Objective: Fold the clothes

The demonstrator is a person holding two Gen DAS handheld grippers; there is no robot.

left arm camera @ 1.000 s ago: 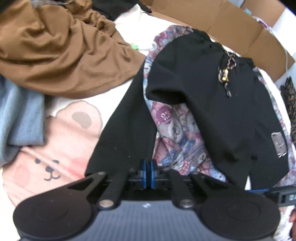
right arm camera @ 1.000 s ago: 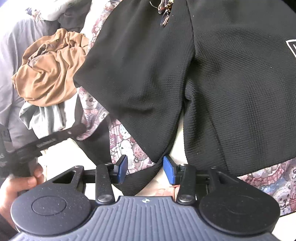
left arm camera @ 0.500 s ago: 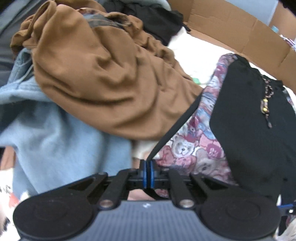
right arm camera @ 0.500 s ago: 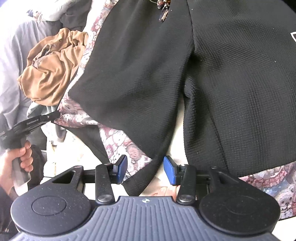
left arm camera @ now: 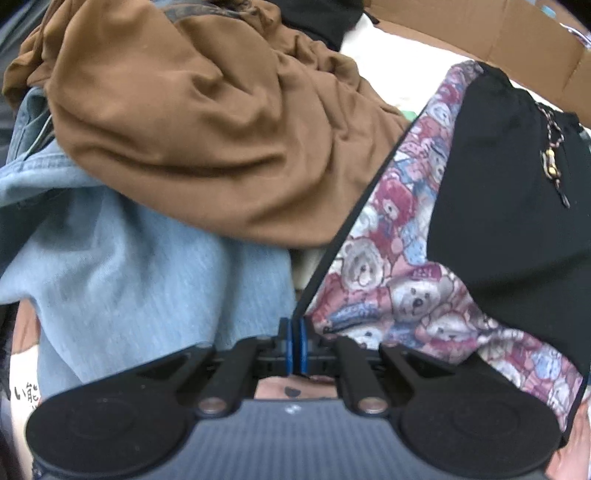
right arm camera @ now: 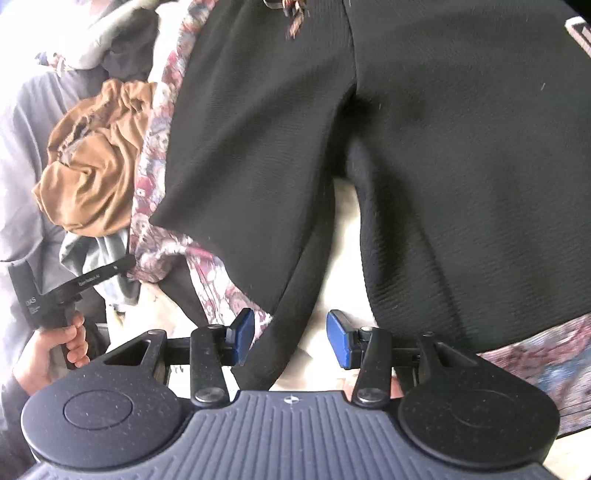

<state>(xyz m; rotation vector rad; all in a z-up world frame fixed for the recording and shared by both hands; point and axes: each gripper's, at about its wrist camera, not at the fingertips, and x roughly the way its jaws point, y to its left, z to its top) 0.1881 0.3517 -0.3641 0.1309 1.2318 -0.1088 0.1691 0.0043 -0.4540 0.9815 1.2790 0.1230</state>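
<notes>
Black shorts (right arm camera: 424,147) spread flat over bear-print garment (left arm camera: 399,280), legs toward right gripper (right arm camera: 291,338). Right gripper's blue pads wide apart, straddling tip of black fabric, not pinching. Left gripper (left arm camera: 294,345) clamped tight on bear-print garment's black edge. Brown garment (left arm camera: 207,122) heaped beside, over light-blue garment (left arm camera: 129,273). Cardboard (left arm camera: 480,33) behind.

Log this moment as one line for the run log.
left gripper: shut on black edge of teddy-bear print garment | right gripper: open around leg of black textured shorts | brown top: crumpled aside
</notes>
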